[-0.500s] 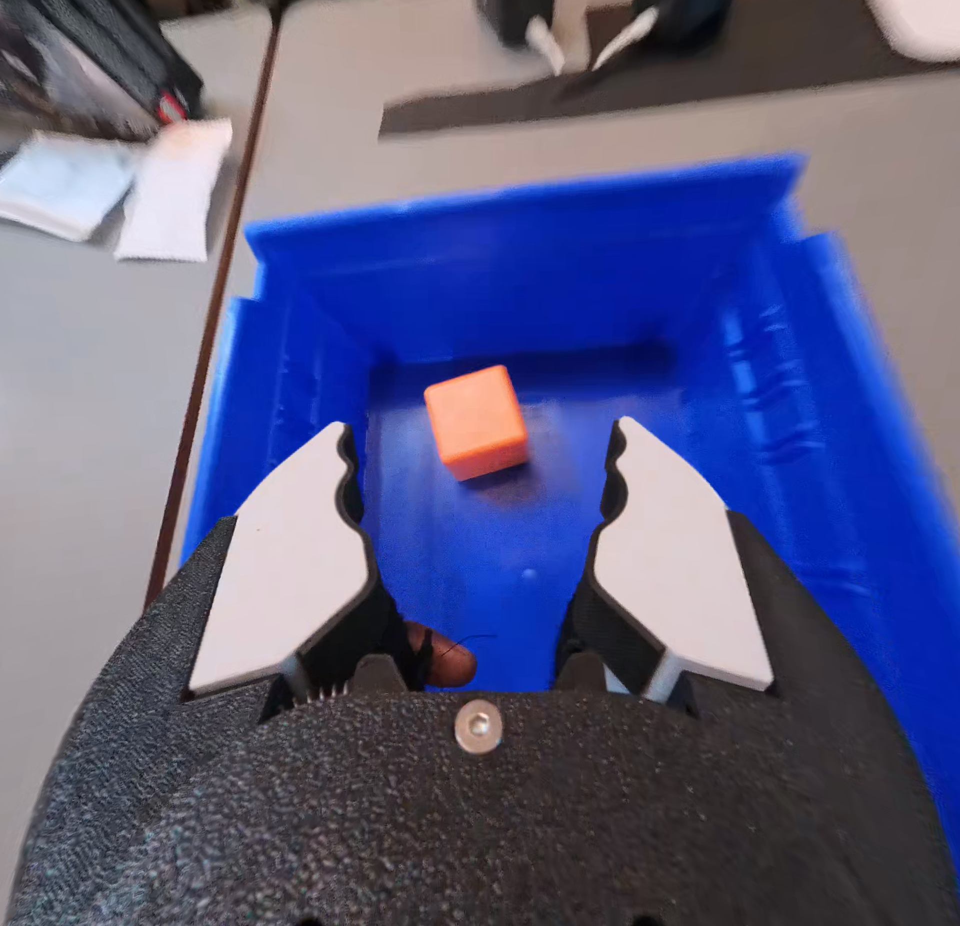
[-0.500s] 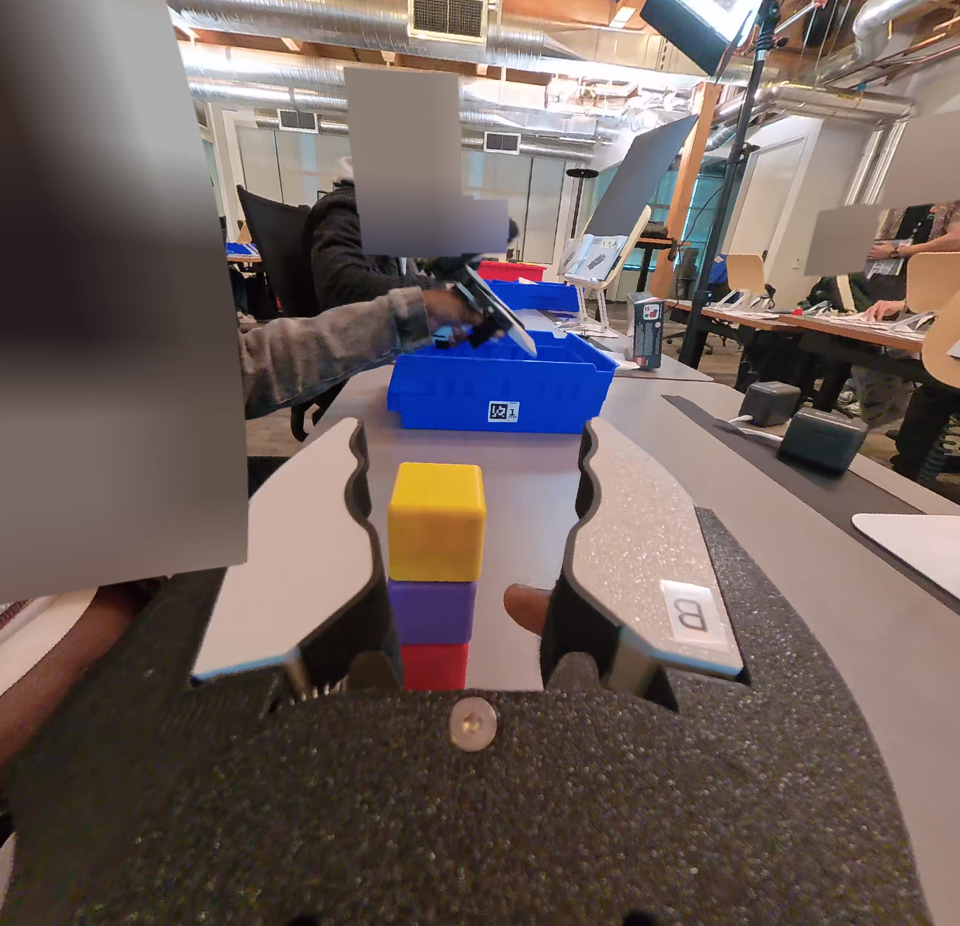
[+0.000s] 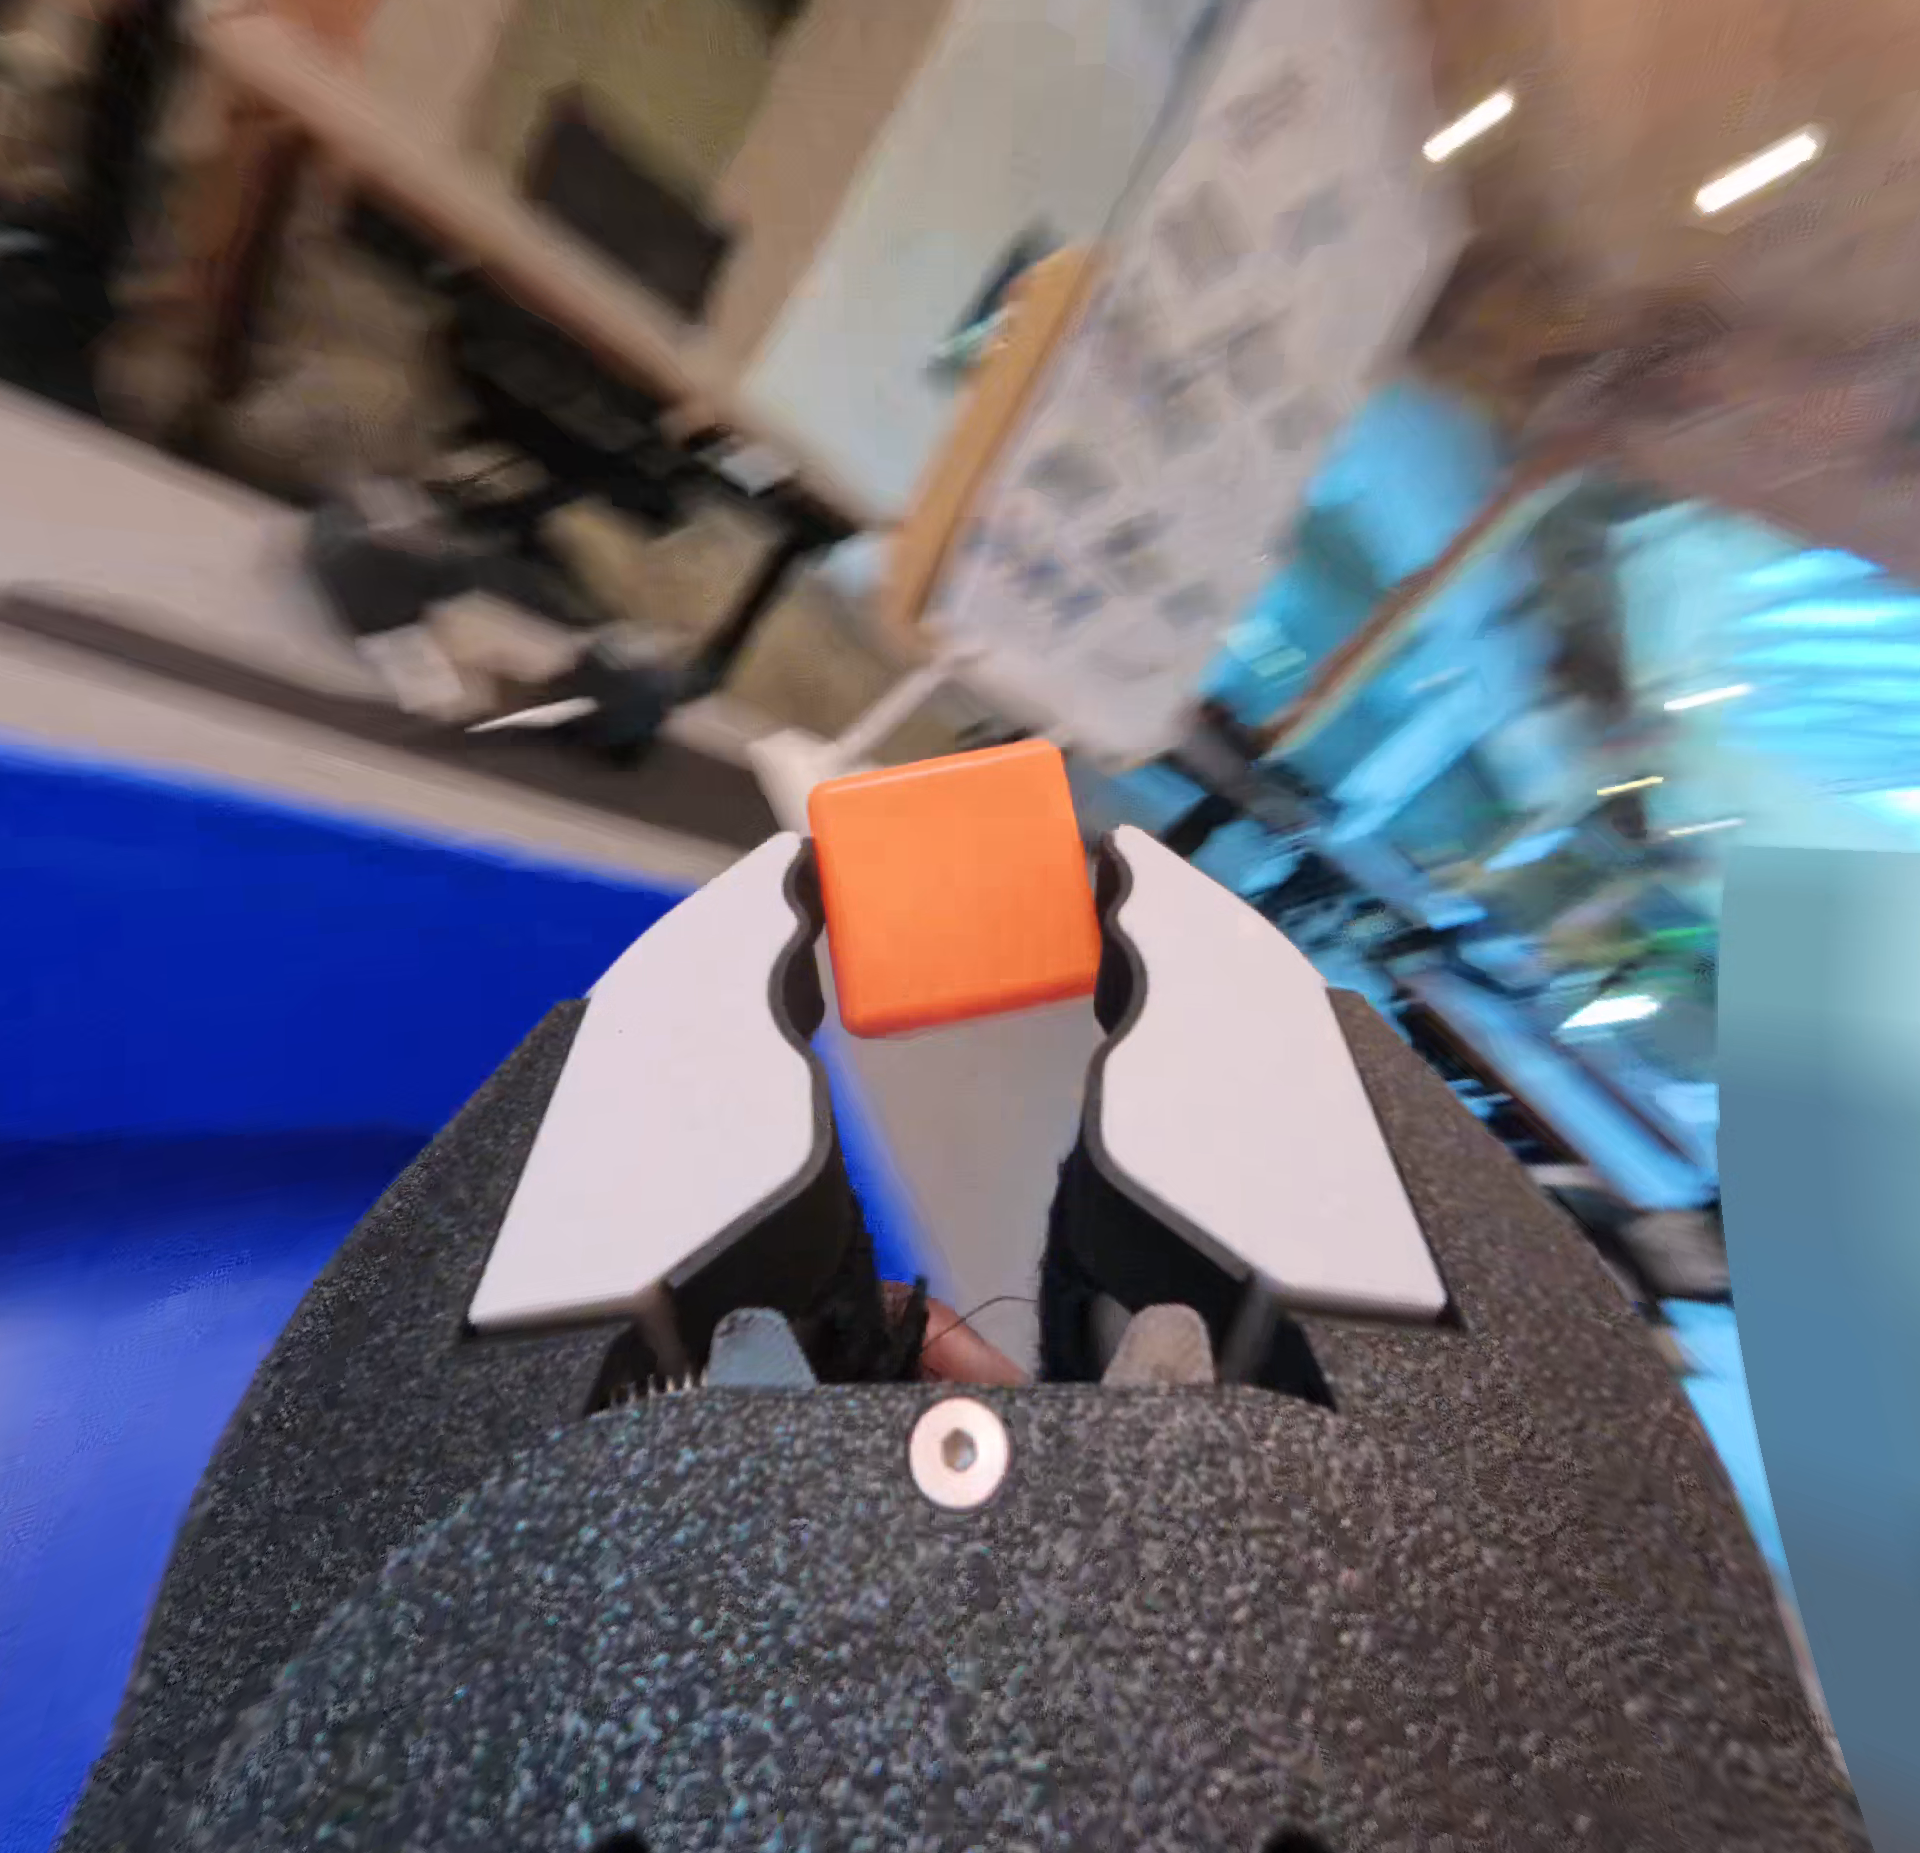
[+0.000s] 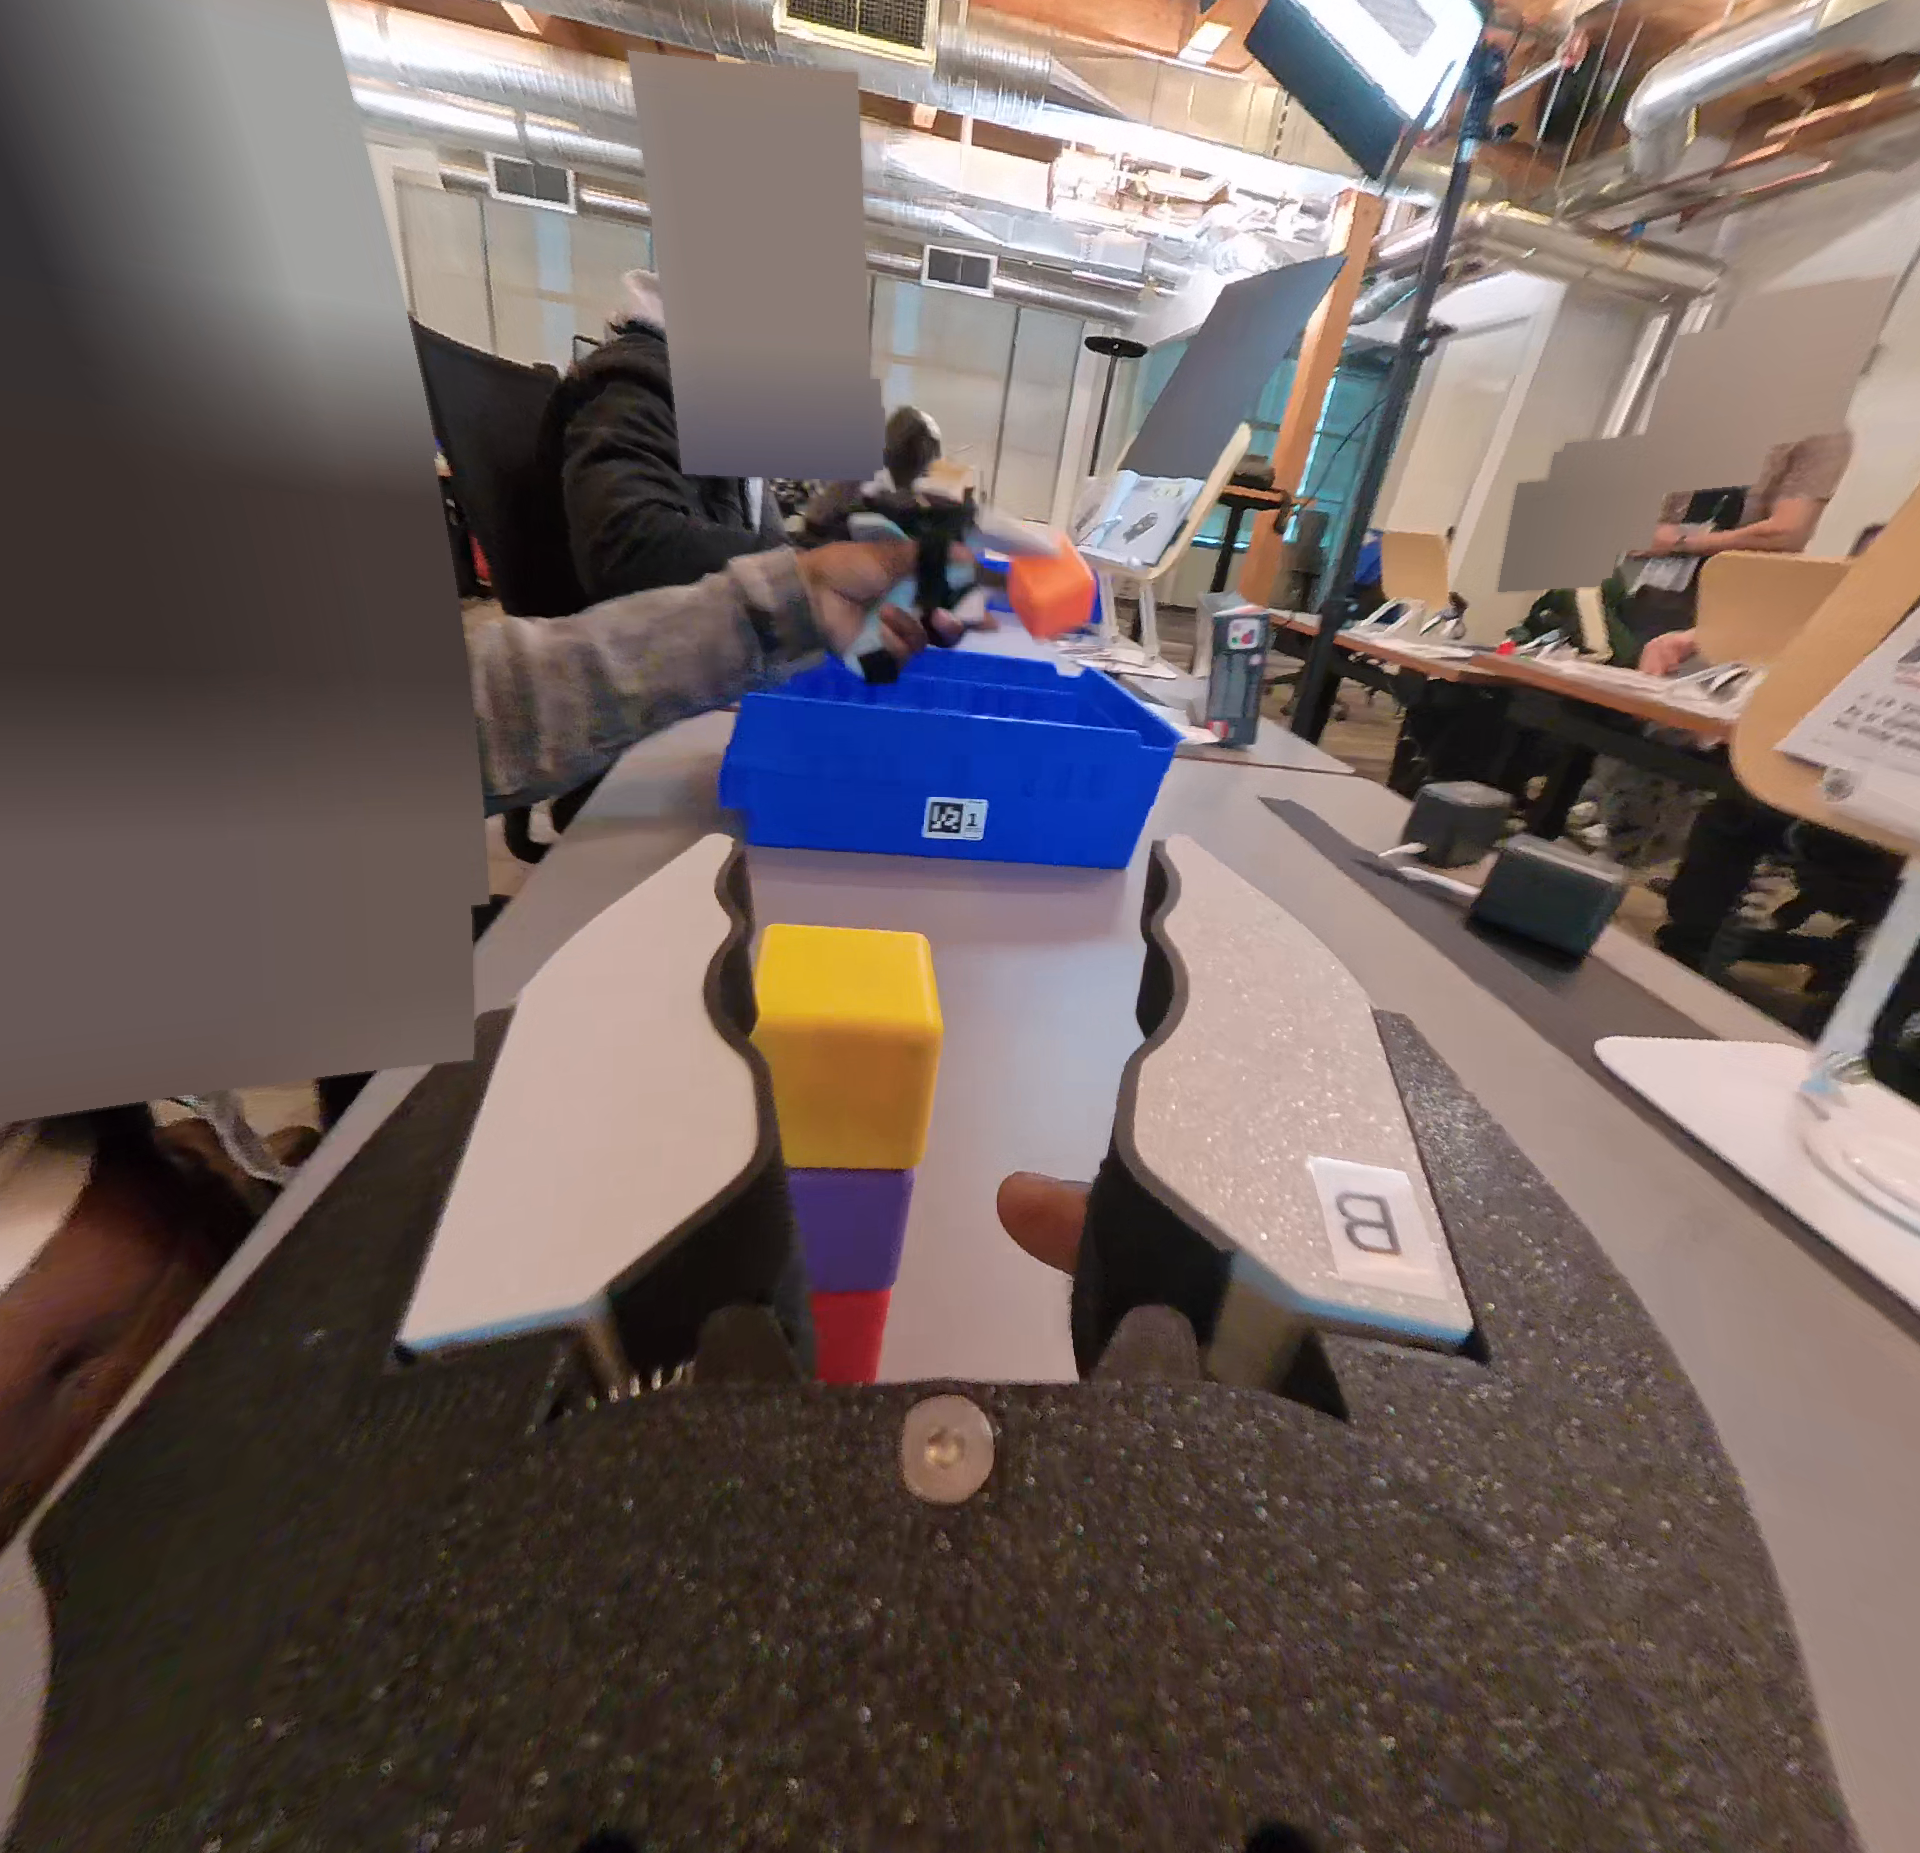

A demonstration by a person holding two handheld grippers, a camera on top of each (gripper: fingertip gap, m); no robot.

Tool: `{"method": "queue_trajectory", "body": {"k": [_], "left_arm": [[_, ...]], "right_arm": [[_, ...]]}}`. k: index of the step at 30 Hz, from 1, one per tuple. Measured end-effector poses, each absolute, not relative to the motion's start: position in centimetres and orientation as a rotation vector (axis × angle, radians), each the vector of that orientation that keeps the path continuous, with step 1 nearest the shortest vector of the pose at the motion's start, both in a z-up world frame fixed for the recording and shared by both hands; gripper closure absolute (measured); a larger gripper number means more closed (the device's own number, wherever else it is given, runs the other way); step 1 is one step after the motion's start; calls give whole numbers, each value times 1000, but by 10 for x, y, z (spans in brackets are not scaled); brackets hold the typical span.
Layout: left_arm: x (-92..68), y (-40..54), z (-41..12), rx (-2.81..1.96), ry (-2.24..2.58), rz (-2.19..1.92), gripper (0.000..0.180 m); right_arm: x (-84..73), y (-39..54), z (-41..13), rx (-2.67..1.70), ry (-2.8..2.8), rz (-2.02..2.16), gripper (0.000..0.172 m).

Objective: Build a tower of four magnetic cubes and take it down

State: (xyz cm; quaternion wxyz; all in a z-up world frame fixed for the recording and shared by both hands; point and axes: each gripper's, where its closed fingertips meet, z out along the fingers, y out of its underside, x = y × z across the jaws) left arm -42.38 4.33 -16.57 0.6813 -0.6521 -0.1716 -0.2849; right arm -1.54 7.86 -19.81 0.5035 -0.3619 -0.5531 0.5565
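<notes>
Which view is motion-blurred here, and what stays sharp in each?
Left wrist view: background and blue bin smear heavily; the orange cube and the tool gripping it stay fairly crisp. Right wrist view: mostly sharp, stacked yellow cube clear; only the distant left hand blurs.

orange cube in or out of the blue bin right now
Out. The orange cube is clamped between the left gripper's fingers, and the right wrist view shows it lifted above the blue bin's rim.
</notes>
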Motion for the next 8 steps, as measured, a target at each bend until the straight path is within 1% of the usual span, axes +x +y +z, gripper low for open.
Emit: {"method": "queue_trajectory", "body": {"k": [3, 6, 8], "left_arm": [[-338, 22, -107, -1244, -225, -888, 131], [-247, 10, -86, -1155, -101, -1038, 131], [-188, 7, -86, -1142, -39, -1149, 130]], "right_arm": [[-18, 74, -192, -824, -1331, 1226, 100], [-20, 61, -177, -747, -1310, 1116, 101], [-19, 46, -165, -681, -1295, 1052, 103]]}}
